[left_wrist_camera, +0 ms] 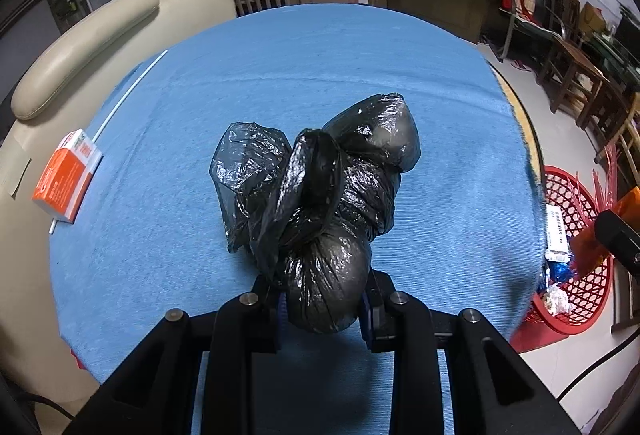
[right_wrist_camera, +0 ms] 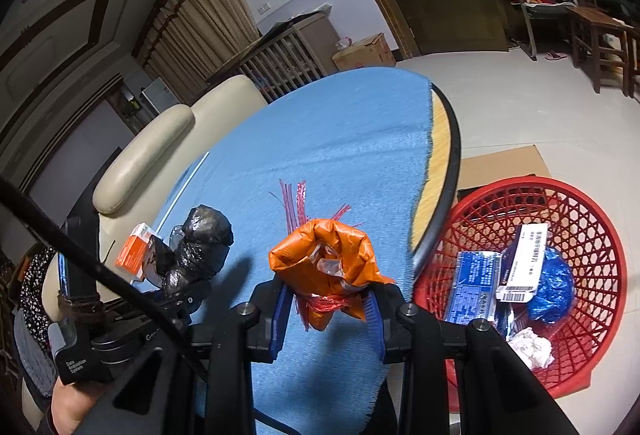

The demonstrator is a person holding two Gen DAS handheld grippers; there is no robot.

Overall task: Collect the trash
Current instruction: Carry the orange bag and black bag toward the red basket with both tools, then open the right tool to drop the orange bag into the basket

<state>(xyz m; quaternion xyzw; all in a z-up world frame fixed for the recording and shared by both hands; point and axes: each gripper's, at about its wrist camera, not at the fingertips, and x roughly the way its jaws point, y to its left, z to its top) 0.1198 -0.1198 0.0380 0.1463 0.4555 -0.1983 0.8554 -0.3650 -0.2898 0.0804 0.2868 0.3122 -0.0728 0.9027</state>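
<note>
My left gripper (left_wrist_camera: pixel 323 305) is shut on a knotted black plastic bag (left_wrist_camera: pixel 320 191) and holds it over the blue tablecloth (left_wrist_camera: pixel 280 75); the bag also shows in the right wrist view (right_wrist_camera: pixel 200 247). My right gripper (right_wrist_camera: pixel 329 311) is shut on a crumpled orange wrapper (right_wrist_camera: pixel 326 259) with red plastic strips, held above the cloth near the table's right edge. The red trash basket (right_wrist_camera: pixel 592 247) stands on the floor to the right and holds a blue packet, a white-and-purple box, a blue bag and crumpled paper. It also shows in the left wrist view (left_wrist_camera: pixel 588 299).
An orange-and-white box (left_wrist_camera: pixel 66 177) lies at the cloth's left edge beside a thin white stick (left_wrist_camera: pixel 128 93). A cream sofa (left_wrist_camera: pixel 88 35) flanks the table's left. Flat cardboard (right_wrist_camera: pixel 500 163) lies behind the basket. Wooden chairs (right_wrist_camera: pixel 600 31) stand far right.
</note>
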